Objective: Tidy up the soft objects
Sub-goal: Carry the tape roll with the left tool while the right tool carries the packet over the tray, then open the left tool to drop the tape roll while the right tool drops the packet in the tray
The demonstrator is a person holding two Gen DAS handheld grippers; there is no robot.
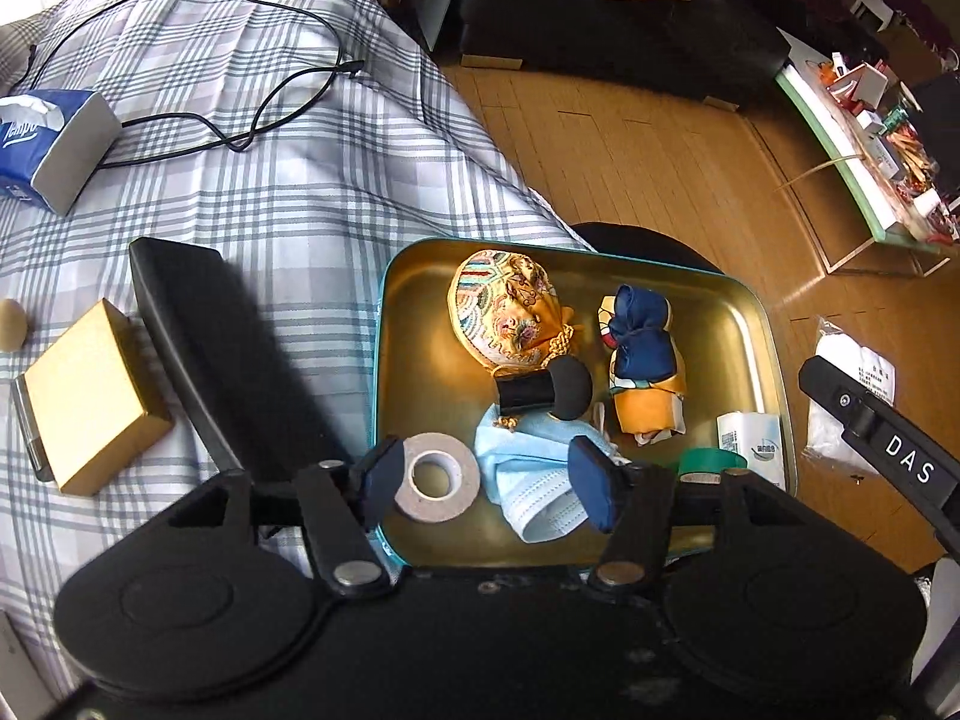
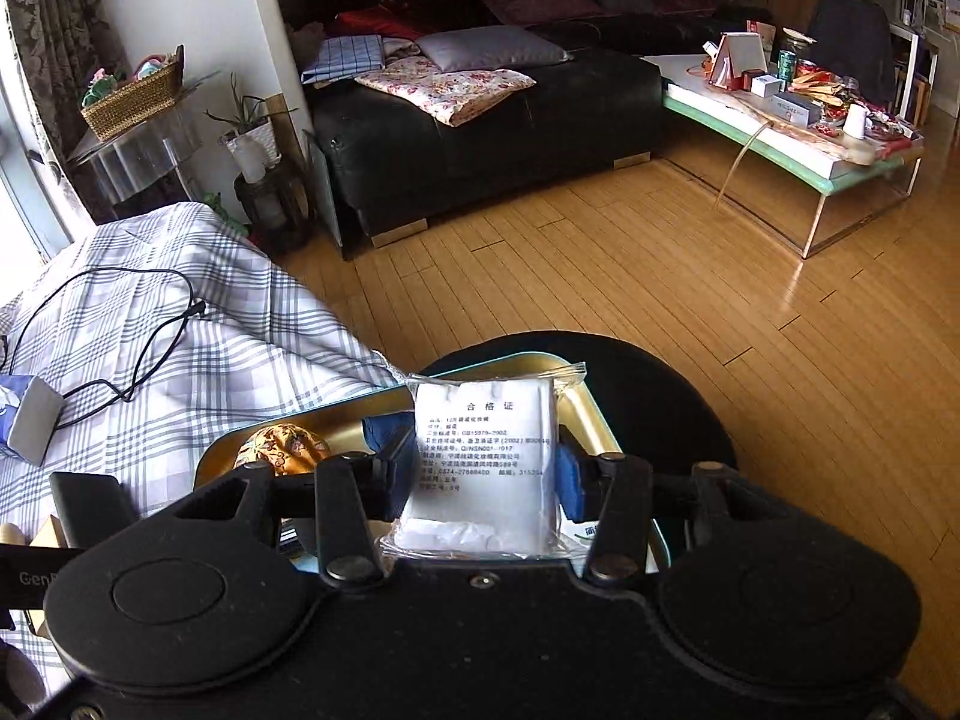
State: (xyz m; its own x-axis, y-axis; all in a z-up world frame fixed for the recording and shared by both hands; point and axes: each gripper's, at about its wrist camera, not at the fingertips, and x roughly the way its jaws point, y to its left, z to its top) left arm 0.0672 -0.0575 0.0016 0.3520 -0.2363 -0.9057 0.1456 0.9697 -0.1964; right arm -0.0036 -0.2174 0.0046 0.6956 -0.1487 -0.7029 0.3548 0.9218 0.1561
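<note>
Gold-lined metal tin with a teal rim (image 1: 762,324) sits centre-right in the left wrist view, half on the grey plaid bedcover (image 1: 270,192), half on a black round stool (image 1: 636,240). Inside it: embroidered gold fabric pouch (image 1: 510,312), navy-and-orange folded scarf (image 1: 642,360), black round-headed makeup brush (image 1: 549,387), grey tape roll (image 1: 435,477), light blue face mask (image 1: 534,492), small white tissue pack (image 1: 753,450).

Left gripper (image 1: 489,480): fingers apart, nothing clamped. Tape roll and mask lie between the pads in the lower middle of the frame; can't tell if a pad touches either.

Right gripper (image 2: 480,468): blue pads (image 2: 570,480) clamped on a clear plastic bag of white cotton pads with a printed label (image 2: 486,468), held over the tin's near end, centre of the right wrist view. In the left view the same bag shows at right edge (image 1: 852,384).

Risks, as I read it:
- Bag film is slick and the grip is mid-body; it could slide out or tilt on release and land on the rim, then drop to the wood floor (image 2: 720,300).
- Tin overhangs two surfaces; a push from either gripper may tip it.
- Both grippers crowd the same end, so they may collide.
- Gold cardboard box (image 1: 90,396) and black lid (image 1: 228,360) lie left of the tin, easy to snag.
</note>
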